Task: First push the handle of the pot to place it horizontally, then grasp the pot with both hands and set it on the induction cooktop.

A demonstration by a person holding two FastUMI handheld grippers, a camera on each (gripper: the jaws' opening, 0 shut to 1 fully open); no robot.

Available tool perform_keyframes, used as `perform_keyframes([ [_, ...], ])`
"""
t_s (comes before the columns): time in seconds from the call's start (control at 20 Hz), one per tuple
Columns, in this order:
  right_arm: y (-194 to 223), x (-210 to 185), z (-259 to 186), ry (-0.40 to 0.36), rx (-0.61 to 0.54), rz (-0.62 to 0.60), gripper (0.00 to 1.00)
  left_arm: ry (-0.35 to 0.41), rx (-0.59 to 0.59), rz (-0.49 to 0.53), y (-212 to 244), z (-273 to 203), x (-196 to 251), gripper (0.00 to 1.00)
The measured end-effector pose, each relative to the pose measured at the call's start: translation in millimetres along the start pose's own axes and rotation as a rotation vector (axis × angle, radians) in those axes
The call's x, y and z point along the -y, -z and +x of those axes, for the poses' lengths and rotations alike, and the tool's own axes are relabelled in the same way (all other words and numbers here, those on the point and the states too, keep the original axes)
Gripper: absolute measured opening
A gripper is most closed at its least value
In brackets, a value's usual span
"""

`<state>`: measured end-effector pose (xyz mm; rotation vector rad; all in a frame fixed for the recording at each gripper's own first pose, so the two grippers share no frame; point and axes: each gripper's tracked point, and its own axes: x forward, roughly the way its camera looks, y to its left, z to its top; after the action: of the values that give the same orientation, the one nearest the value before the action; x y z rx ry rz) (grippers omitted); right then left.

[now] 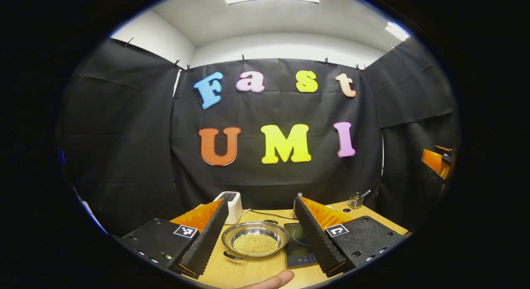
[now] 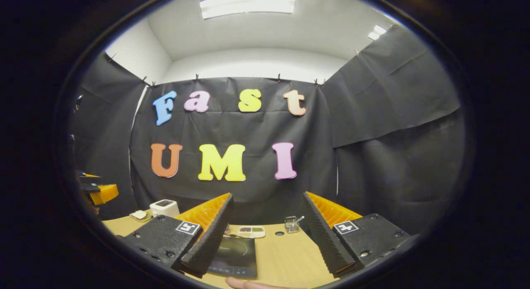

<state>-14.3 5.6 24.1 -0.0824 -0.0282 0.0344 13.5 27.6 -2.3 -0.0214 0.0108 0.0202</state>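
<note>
The wooden table (image 1: 248, 272) was the largest thing in reach, and everything else is placed here against the induction cooktop (image 1: 299, 245) lying flat on it. In the left gripper view the pot (image 1: 255, 239), a shallow metal pan holding small yellowish grains, sat on the bare table just to the left of the cooktop, not on it. Its dark handle (image 1: 232, 256) curved out from the near-left rim, on the side away from the cooktop. A white toaster (image 1: 232, 206) stood behind the pot, farther left of the cooktop, toward the booth's wall. A small glass jar (image 1: 355, 200) with a spoon in it stood behind and to the right of the cooktop.

The left gripper (image 1: 261, 235) hung above the table with its fingers spread wide, gripping nothing, the pot showing in the gap between them. A fingertip (image 1: 271, 280) showed at the bottom edge, in front of the cooktop.

In the right gripper view the right gripper (image 2: 265, 235) was likewise spread wide and empty, the cooktop (image 2: 234, 251) lying below its left finger. A small white divided dish (image 2: 251, 231) lay just behind the cooktop.
</note>
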Motion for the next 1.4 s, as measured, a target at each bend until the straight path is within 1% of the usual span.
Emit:
perform_keyframes([
  [0.05, 0.4, 0.2, 1.0, 0.001, -0.002, 0.002, 1.00, -0.006, -0.004, -0.013, 1.1, 2.0, -2.7, 0.96],
  [0.1, 2.2, -1.1, 1.7, 0.000, -0.005, 0.006, 1.00, -0.012, -0.016, -0.021, 5.9, 4.9, -5.3, 0.92],
  [0.15, 3.5, -2.5, 2.2, -0.004, -0.009, 0.009, 1.00, -0.013, -0.027, -0.026, 8.2, 6.7, -7.0, 0.91],
  [0.2, 4.6, -3.0, 2.9, -0.005, -0.012, 0.012, 0.99, -0.010, -0.034, -0.032, 11.0, 9.9, -8.2, 0.86],
  [0.25, 5.3, -3.5, 4.2, -0.006, -0.014, 0.014, 1.00, -0.008, -0.051, -0.030, 14.6, 13.0, -9.1, 0.83],
  [0.3, 6.8, -3.7, 5.1, -0.006, -0.016, 0.016, 0.99, -0.010, -0.078, -0.020, 25.0, 13.3, -11.2, 0.69],
  [0.35, 7.6, -3.1, 5.6, -0.004, -0.017, 0.016, 0.99, -0.018, -0.104, -0.004, 32.4, 15.1, -14.8, 0.62],
  [0.45, 11.2, -3.7, 8.3, -0.001, -0.020, 0.015, 0.99, -0.029, -0.146, 0.028, 46.6, 19.1, -19.1, 0.60],
  [0.55, 15.6, -7.3, 8.4, -0.010, -0.027, 0.012, 1.00, -0.011, -0.170, 0.049, 56.9, 22.8, -16.9, 0.60],
  [0.7, 23.4, -12.8, 9.0, -0.025, -0.038, 0.011, 0.99, -0.007, -0.216, 0.018, 74.9, 27.5, -20.2, 0.07],
  [0.8, 25.8, -19.2, 10.6, -0.035, -0.047, 0.009, 0.99, -0.017, -0.231, 0.034, 84.4, 33.5, -26.2, 0.08],
  [0.85, 28.1, -21.7, 11.7, -0.039, -0.052, 0.007, 0.99, -0.029, -0.254, 0.032, 81.8, 32.8, -32.0, 0.08],
  [0.9, 30.0, -24.6, 12.6, -0.043, -0.056, 0.004, 0.99, -0.026, -0.284, 0.032, 100.7, 36.6, -30.3, 0.00],
  [1.1, 39.8, -32.5, 15.8, -0.055, -0.077, -0.013, 1.00, -0.016, -0.396, 0.022, 142.9, 49.2, -35.8, 0.00],
  [1.2, 46.2, -36.9, 18.9, -0.061, -0.092, -0.016, 0.99, -0.009, -0.491, 0.037, 173.0, 50.5, -37.8, 0.00],
  [1.3, 53.5, -39.4, 21.9, -0.065, -0.110, -0.016, 1.00, 0.022, -0.575, 0.020, 196.9, 50.5, -32.1, 0.00],
  [1.4, 61.3, -40.5, 25.6, -0.066, -0.130, -0.018, 1.00, 0.028, -0.614, 0.029, 214.0, 52.6, -30.0, 0.00],
])
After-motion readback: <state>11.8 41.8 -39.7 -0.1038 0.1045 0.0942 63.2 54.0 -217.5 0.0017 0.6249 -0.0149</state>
